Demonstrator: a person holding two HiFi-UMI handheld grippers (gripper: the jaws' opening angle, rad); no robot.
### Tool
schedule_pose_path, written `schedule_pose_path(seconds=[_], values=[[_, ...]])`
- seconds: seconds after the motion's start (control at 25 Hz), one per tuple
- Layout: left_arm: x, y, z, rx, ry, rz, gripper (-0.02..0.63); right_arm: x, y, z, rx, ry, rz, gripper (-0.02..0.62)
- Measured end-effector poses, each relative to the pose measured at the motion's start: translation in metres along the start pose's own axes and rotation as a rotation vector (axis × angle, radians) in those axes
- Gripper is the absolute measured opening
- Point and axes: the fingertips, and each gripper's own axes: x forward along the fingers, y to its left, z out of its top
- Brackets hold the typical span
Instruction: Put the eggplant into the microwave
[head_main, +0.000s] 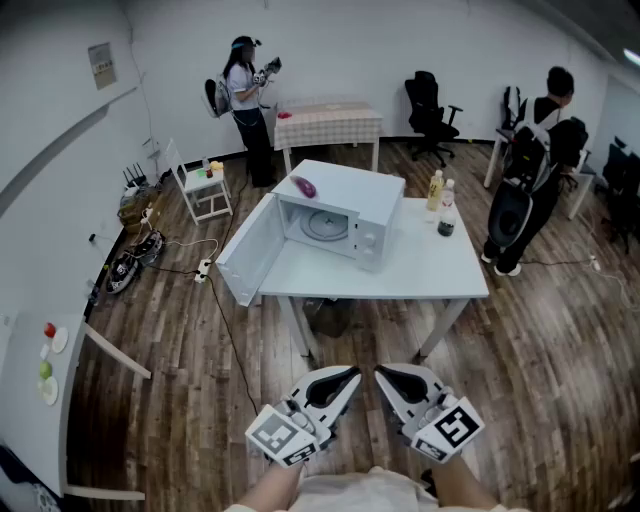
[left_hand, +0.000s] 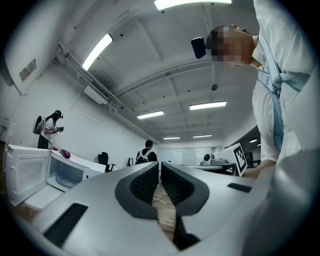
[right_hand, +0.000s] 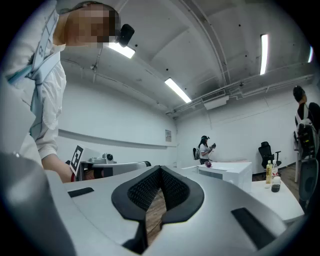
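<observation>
A purple eggplant lies on top of the white microwave, which stands on a white table with its door swung open to the left and a glass turntable inside. Both grippers hang well short of the table, low in the head view. My left gripper is shut with nothing in it, and so is my right gripper beside it. In the left gripper view the eggplant and microwave show far left. The right gripper view has the eggplant small and far off.
Two bottles stand on the table right of the microwave. A dark bin sits under the table. Cables and a power strip lie on the wooden floor at left. Two people stand at the back, near a checkered table and office chairs.
</observation>
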Motion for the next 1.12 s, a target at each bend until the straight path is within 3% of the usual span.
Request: schedule_pose_path(seconds=[0.44, 0.68, 1.12], values=[[0.003, -0.008, -0.005, -0.017, 0.011, 0.005, 0.018, -0.005, -0.004, -0.001, 0.007, 0.001, 0.004, 0.032], [0.006, -0.009, -0.004, -0.015, 0.009, 0.007, 0.018, -0.009, -0.003, 0.003, 0.078, -0.031, 0.051, 0.034], [0.042, -0.038, -0.012, -0.001, 0.008, 0.029, 0.018, -0.045, -0.028, 0.004, 0.105, -0.038, 0.088, 0.035]])
